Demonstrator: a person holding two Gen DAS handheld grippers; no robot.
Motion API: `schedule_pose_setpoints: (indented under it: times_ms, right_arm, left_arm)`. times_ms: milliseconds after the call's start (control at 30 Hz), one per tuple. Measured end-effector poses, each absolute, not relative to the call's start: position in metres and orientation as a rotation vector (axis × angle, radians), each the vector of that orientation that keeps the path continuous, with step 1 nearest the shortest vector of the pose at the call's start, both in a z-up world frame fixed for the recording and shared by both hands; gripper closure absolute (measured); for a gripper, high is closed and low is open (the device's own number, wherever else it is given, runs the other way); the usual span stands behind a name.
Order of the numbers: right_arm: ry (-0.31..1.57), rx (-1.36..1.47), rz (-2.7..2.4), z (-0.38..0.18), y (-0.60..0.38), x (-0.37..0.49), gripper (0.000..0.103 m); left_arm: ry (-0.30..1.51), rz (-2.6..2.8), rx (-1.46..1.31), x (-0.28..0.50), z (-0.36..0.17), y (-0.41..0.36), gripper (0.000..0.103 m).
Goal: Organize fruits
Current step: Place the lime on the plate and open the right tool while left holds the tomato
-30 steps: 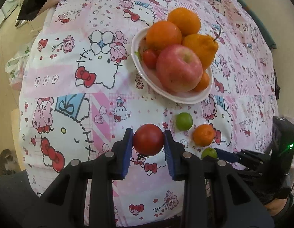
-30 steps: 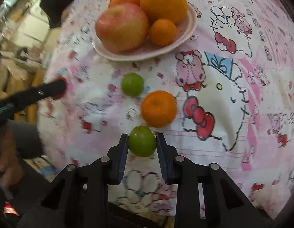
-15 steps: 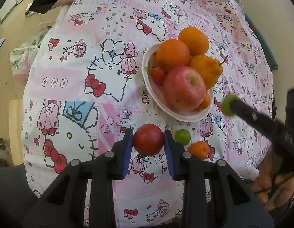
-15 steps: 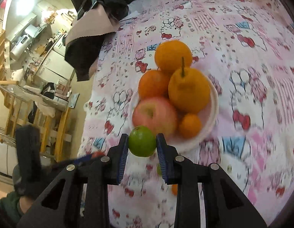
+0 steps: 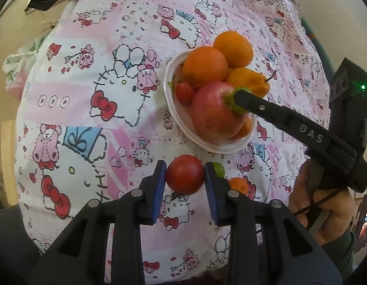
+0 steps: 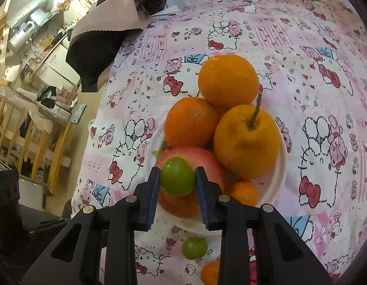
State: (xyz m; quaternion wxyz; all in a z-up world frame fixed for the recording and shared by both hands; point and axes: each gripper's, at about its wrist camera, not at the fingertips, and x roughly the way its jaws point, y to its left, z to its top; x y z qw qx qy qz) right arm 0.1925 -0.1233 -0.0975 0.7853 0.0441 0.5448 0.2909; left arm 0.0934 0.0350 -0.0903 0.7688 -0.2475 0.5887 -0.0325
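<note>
A: What do we hold in the left gripper (image 5: pixel 185 181)?

B: We hold a red tomato (image 5: pixel 185 177). Both blue pads (image 5: pixel 158 185) press on its sides, so the jaws are closed on it and only as wide as the tomato. It hangs above the cloth (image 5: pixel 88 109), in front of the plate (image 5: pixel 170 109).

A: And the right gripper (image 6: pixel 177 185)?

B: It is closed on a green lime (image 6: pixel 176 176) in the same way, one pad on each side. The lime is over the apple (image 6: pixel 207 160), which lies at the near side of the plate (image 6: pixel 279 178). From the left camera we see the right gripper's finger (image 5: pixel 266 109) reaching over that apple (image 5: pixel 213 114), with the lime (image 5: pixel 232 101) at its tip.

A: Can we read any writing?

B: Yes, on that finger we read the letters "DAS" (image 5: pixel 310 133). The cloth carries cartoon cats with red bows, but no words that we can read.

A: What else is on the plate?

B: Beyond the right gripper there are two oranges (image 6: pixel 227 80), one yellow-orange fruit with a stem (image 6: pixel 246 140), and a small mandarin (image 6: pixel 241 191) just right of the jaws. A cherry tomato (image 5: pixel 184 92) sits at the left of the apple.

A: And on the cloth?

B: A second lime (image 6: pixel 194 247) and a mandarin (image 6: pixel 210 272) lie below the right jaws, near the plate. From the left gripper, both are just right of its right finger.
</note>
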Motion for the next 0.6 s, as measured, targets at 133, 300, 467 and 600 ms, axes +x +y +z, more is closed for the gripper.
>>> schedule_pose_setpoints:
  times_ms: [133, 300, 467, 600]
  right_arm:
    - [1.175, 0.082, 0.632, -0.097, -0.121, 0.192, 0.068]
    - [1.170, 0.142, 0.617, -0.090, -0.134, 0.194, 0.056]
    - [1.140, 0.233, 0.570, -0.070, -0.163, 0.193, 0.044]
    - [1.139, 0.270, 0.506, -0.056, -0.188, 0.186, 0.044]
  left_arm:
    - [1.288, -0.081, -0.570, 0.095, -0.092, 0.033, 0.075]
    - [1.278, -0.067, -0.554, 0.094, -0.092, 0.034, 0.075]
    - [1.259, -0.041, -0.556, 0.093, -0.090, 0.042, 0.075]
    - [1.244, -0.027, -0.551, 0.092, -0.088, 0.042, 0.075]
